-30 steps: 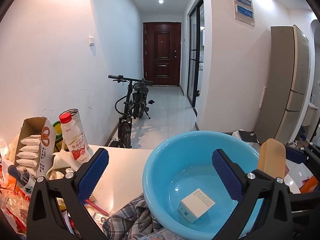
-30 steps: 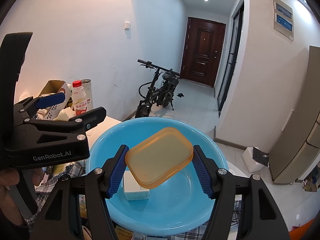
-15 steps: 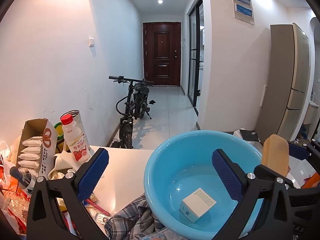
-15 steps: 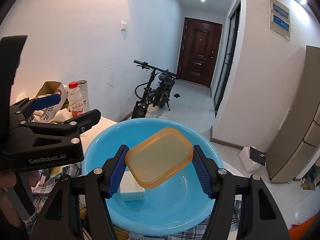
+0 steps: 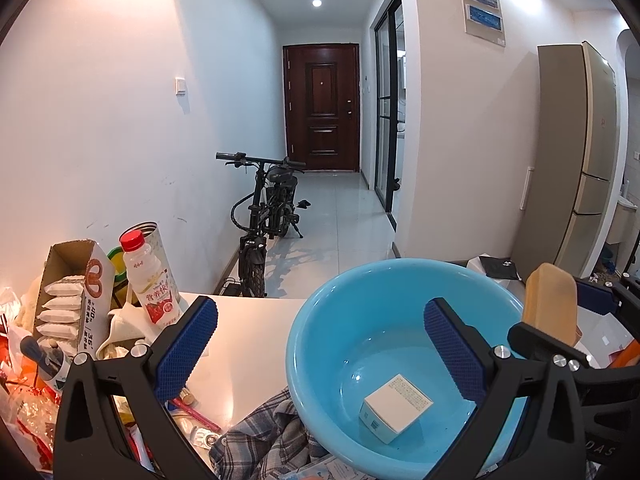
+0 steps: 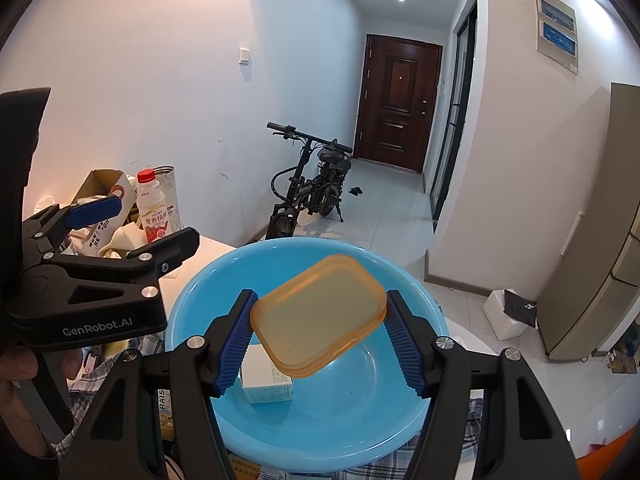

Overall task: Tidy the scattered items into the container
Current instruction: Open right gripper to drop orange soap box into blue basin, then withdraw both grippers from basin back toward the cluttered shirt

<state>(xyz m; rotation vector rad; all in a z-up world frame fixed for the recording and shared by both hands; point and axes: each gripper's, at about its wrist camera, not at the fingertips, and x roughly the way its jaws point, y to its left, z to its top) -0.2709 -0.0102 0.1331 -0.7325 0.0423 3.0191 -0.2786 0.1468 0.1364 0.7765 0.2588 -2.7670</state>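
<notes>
My right gripper [image 6: 318,334] is clamped on an amber translucent lid [image 6: 320,316], its blue ribbed pads pressing the lid's two short edges. I hold the lid tilted in the air above the blue basin [image 6: 192,304]. In the left wrist view the same lid [image 5: 552,304] shows edge-on over the basin's right rim.

My left gripper [image 5: 320,346] stands open with nothing between its pads. It hovers at the basin's [image 5: 304,344] left side, one pad over the white bench [image 5: 248,344] and the other over the bowl. In the right wrist view the left gripper [image 6: 136,224] sits to the left of the basin, with part of a hand [image 6: 16,364] on its handle.

One white box [image 5: 396,408] lies on the basin floor, tipped on an edge; from the right wrist it shows [image 6: 266,380] partly behind the lid.

Left of the basin, on the bench, a plaid cloth [image 5: 264,436] is bunched against the basin wall. Further left stand a red-capped drink bottle [image 5: 150,280], a metal can [image 5: 154,240] behind it and an open cardboard box of white packets [image 5: 68,292].

A black bicycle [image 5: 264,220] leans by the hallway wall beyond.
</notes>
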